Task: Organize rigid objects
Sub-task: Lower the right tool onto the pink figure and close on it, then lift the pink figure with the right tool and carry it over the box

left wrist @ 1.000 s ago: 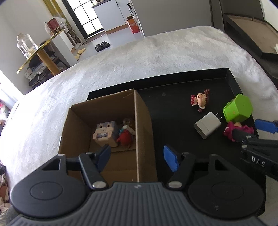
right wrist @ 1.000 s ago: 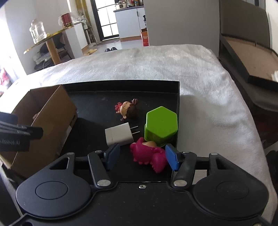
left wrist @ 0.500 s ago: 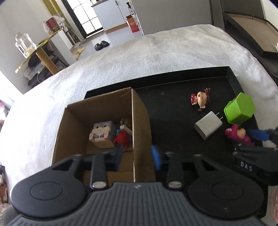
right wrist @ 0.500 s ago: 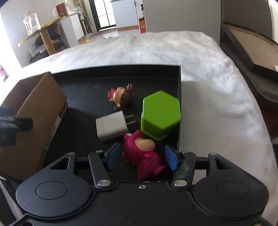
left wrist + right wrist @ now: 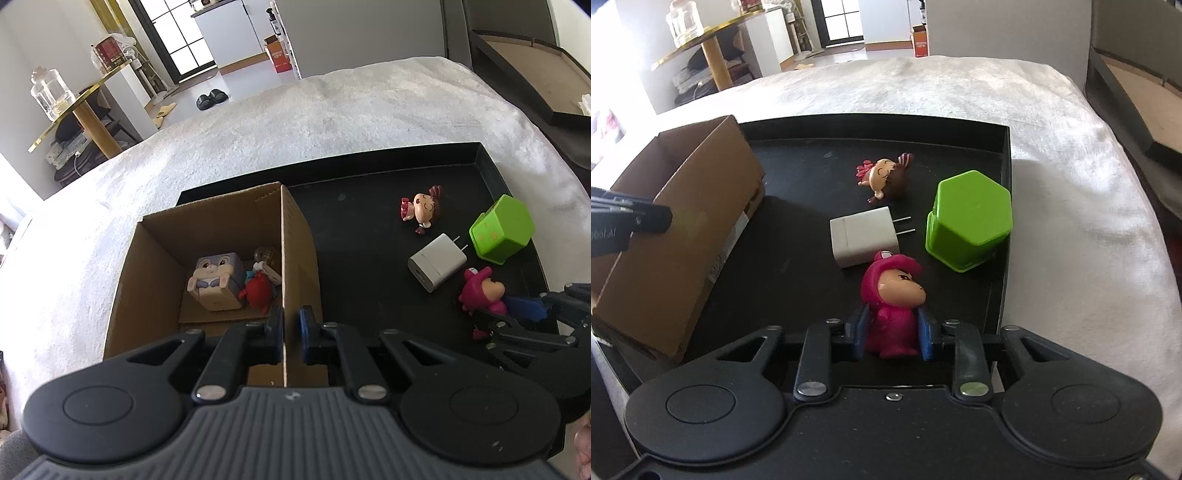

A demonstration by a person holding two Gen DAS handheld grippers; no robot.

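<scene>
A cardboard box [image 5: 221, 236] stands on the left of a black tray [image 5: 369, 177]. My left gripper [image 5: 291, 325] is shut on the box's right wall [image 5: 283, 258]. Inside lie a bunny cube [image 5: 216, 277], a red crab toy [image 5: 258, 291] and a small glass bottle. My right gripper [image 5: 892, 330] is shut on a pink hooded figurine [image 5: 894, 295], also seen in the left wrist view [image 5: 482, 291]. On the tray lie a white charger [image 5: 864, 236], a green hexagonal box [image 5: 969, 219] and a brown-haired doll [image 5: 886, 177].
The tray rests on a white fluffy cover [image 5: 1071, 166]. The box [image 5: 683, 206] takes up the tray's left side in the right wrist view. A dark framed board [image 5: 1137, 85] lies off to the right. A gold-topped table with a glass jar [image 5: 48, 92] stands far left.
My left gripper closed onto the box's right wall. My right gripper moved forward and closed on the pink figurine, which now stands upright between the fingers.
</scene>
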